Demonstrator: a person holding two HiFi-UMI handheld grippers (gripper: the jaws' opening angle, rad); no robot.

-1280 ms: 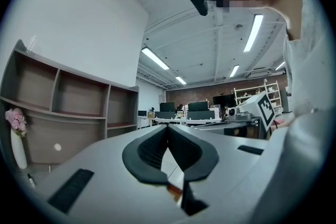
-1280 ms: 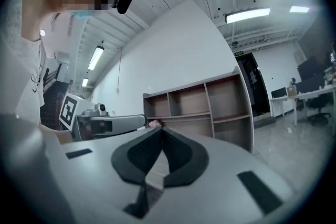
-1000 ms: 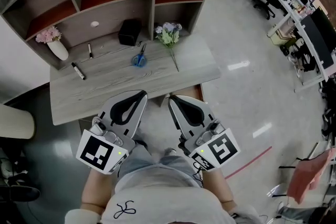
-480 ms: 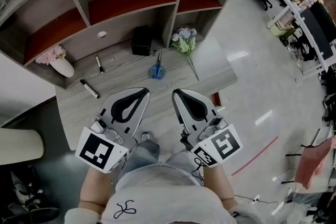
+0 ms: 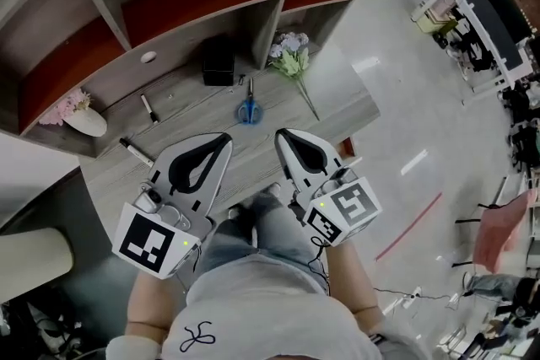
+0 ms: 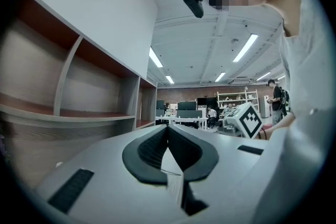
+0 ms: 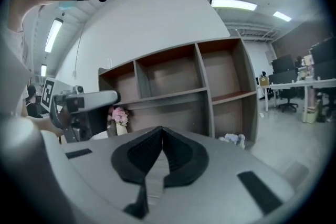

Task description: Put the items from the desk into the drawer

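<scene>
On the grey wooden desk (image 5: pixel 337 97) lie blue-handled scissors (image 5: pixel 247 108), a black box (image 5: pixel 218 61), a bunch of pale artificial flowers (image 5: pixel 291 55) and two marker pens (image 5: pixel 148 108) (image 5: pixel 135 152). A white vase with pink flowers (image 5: pixel 80 118) lies at the desk's left end. My left gripper (image 5: pixel 224 137) and right gripper (image 5: pixel 281 133) hover side by side over the desk's near edge, both shut and holding nothing. The jaws touch in the left gripper view (image 6: pixel 167 128) and in the right gripper view (image 7: pixel 160 129). No drawer shows clearly.
A wooden shelf unit (image 5: pixel 194 0) with red-brown boards stands at the back of the desk. A small white round disc (image 5: pixel 148 57) sits on its back panel. Shiny floor (image 5: pixel 396 156) spreads to the right, with office desks and chairs (image 5: pixel 481 4) farther off.
The person has come closer to the desk, which now sits nearer in the head view. Both grippers stay shut and keep their side-by-side pose.
</scene>
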